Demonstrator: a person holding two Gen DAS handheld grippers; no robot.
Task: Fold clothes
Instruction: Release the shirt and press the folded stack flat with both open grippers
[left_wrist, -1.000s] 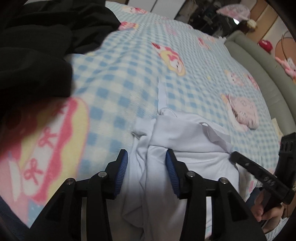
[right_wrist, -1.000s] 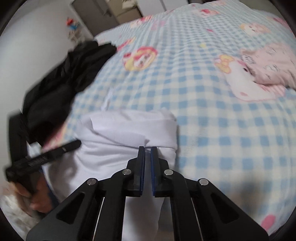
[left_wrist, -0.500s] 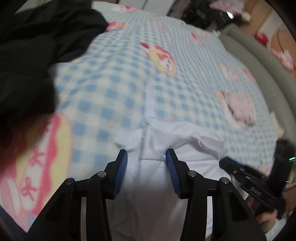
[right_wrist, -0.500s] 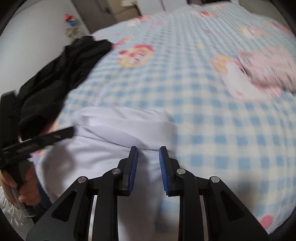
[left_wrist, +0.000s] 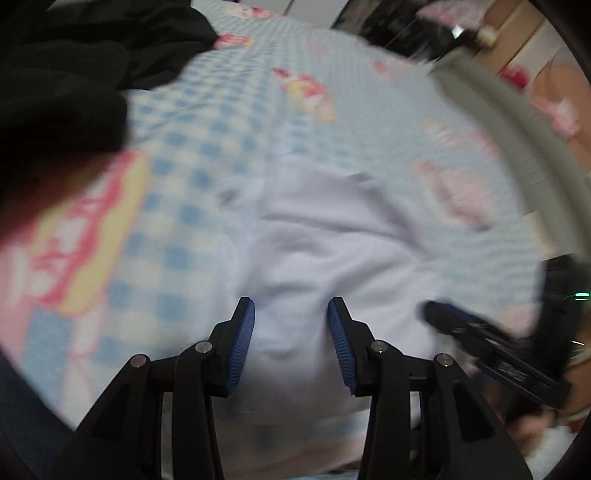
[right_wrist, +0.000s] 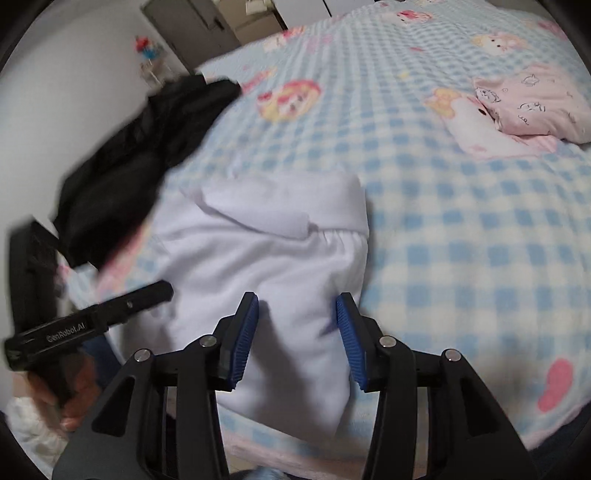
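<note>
left gripper (left_wrist: 291, 328): jaws spread wide, nothing between the blue pads, just hanging over the near part of the white garment (left_wrist: 325, 258). This view is pretty smeared, so fine detail is a no-go.
right gripper (right_wrist: 297, 332): jaws apart too, gripping nothing, sitting right over the near right side of the same white piece (right_wrist: 280, 266).
white garment: lying on the bed straight ahead of both grippers, folded into a chunky bundle, with a flap doubled over along its far edge and a gathered seam just under that.
blanket (right_wrist: 461, 229): blue-and-white checks with cartoon prints, under everything.
black clothes (right_wrist: 140, 162): heaped up ahead and to the left of the right gripper, just beside the white bundle's far left corner.
pink garment (right_wrist: 535, 103): far ahead on the right, well apart from the white one.
hand (right_wrist: 66, 402): low left in the right view, wrapped around the other gripper's handle.
</note>
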